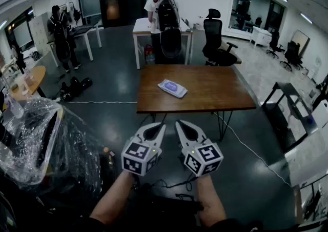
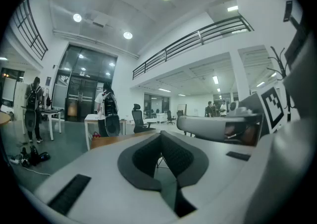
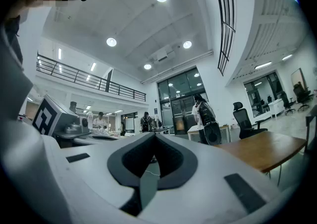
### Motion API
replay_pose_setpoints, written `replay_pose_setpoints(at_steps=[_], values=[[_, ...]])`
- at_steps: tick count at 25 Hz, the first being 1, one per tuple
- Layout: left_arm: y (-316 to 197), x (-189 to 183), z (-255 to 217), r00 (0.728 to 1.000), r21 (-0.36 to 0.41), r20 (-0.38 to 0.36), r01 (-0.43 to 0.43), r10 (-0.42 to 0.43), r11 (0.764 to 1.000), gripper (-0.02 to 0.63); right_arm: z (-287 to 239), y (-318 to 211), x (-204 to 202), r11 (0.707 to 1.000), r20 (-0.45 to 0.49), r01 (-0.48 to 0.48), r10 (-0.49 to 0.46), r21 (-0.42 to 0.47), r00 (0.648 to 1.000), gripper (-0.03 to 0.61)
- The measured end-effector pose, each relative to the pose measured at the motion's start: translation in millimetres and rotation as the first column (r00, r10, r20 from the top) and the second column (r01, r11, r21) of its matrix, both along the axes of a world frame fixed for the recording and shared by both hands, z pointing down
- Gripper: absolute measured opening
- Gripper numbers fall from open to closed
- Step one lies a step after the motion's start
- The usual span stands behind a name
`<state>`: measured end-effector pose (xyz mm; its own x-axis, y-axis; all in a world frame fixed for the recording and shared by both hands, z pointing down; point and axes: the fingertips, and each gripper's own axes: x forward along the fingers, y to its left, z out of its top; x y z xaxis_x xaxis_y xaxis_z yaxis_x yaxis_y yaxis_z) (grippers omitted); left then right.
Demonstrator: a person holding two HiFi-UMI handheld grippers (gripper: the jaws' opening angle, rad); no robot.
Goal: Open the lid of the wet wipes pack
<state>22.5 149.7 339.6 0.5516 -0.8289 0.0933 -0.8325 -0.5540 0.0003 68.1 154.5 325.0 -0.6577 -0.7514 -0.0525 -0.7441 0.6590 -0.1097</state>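
– Standing back, do we hold anything?
– No; left claw (image 1: 155, 128) and right claw (image 1: 183, 126) are closed, empty. The wet wipes pack (image 1: 172, 88) lies on the worktop (image 1: 220, 95) well ahead; we likely approach first.

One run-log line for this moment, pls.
phase: before approach | left gripper: shut, empty | right gripper: shut, empty | wet wipes pack: flat on table, untouched, beyond both grippers
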Motion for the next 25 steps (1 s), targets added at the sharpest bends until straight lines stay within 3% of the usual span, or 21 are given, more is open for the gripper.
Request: replay_pose_setpoints(at_steps=[25], values=[[-15.9, -8.6, 12.3, 1.000, -0.030, -0.014, -0.008, 0.007, 1.000, 0.005, 5.9, -16.1, -8.8, 1.000, -0.009, -0.009, 0.008, -0.019, 1.000, 0.009]])
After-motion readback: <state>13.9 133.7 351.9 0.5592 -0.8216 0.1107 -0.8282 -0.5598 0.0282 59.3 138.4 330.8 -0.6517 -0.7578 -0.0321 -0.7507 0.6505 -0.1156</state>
